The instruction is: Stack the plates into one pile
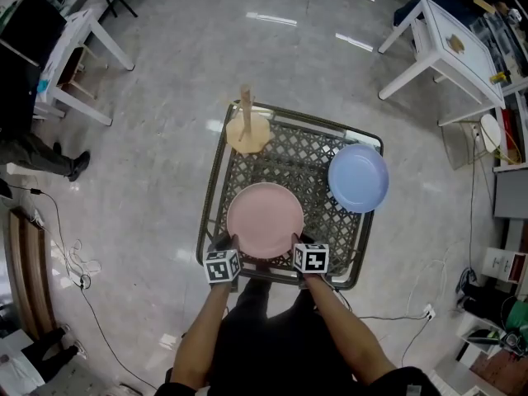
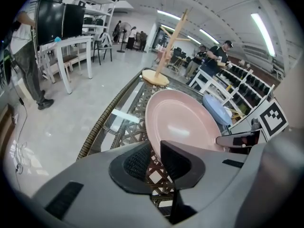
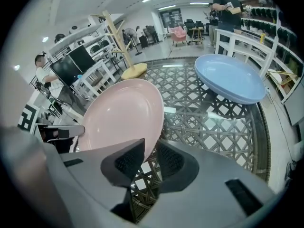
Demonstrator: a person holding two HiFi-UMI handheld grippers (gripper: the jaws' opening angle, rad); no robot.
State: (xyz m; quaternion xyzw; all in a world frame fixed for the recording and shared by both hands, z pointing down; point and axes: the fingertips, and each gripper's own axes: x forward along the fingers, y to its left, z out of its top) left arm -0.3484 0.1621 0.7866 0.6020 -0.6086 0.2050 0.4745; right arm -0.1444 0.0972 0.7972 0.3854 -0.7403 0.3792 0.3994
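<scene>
Grip on the pink plate comes from both sides: the left gripper is clamped on its left rim, the right gripper on its right rim. It sits at the near edge of the lattice table. The blue plate lies apart, overhanging the right edge. A wooden peg stand occupies the far left corner.
</scene>
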